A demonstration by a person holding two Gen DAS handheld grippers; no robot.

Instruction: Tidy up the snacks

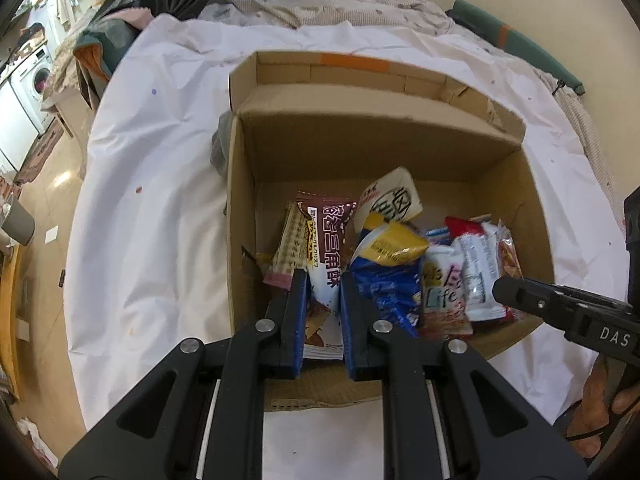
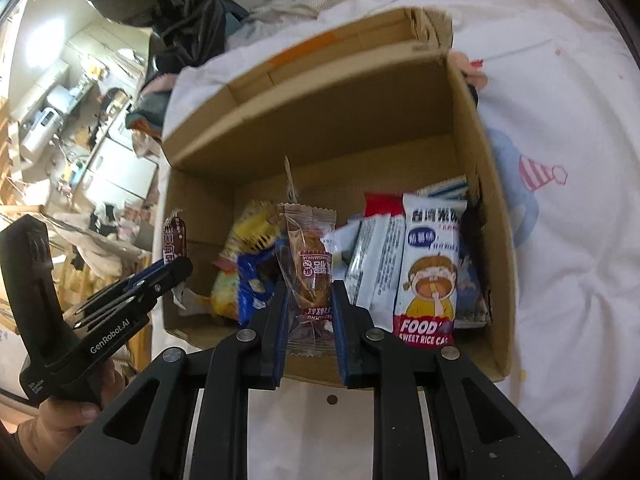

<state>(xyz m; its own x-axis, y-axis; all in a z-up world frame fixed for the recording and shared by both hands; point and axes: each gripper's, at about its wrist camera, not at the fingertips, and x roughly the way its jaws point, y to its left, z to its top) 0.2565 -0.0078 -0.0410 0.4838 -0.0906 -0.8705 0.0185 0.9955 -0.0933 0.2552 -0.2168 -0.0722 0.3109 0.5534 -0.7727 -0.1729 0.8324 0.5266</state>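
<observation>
Now the left gripper [image 1: 323, 300] jaws pinch a brown snack pack [image 1: 324, 252] and the right gripper [image 2: 308, 300] jaws pinch a clear candy pack [image 2: 310, 268] over the cardboard box [image 1: 516, 184]. Letting go early could drop them outside.

The box [image 1: 400, 152] stands open at the top, so entry from above is free. Its far half, along the back wall, is bare floor. The near half is crowded: packets [image 1: 476, 272] stand packed against the right wall, a blue bag [image 1: 384, 284] and yellow bag [image 1: 394, 246] fill the middle, and a brown packet [image 1: 326, 240] leans at the left. The back flap [image 1: 360, 72] stands up behind. The white sheet [image 1: 160, 200] around the box lies clear on both sides.
</observation>
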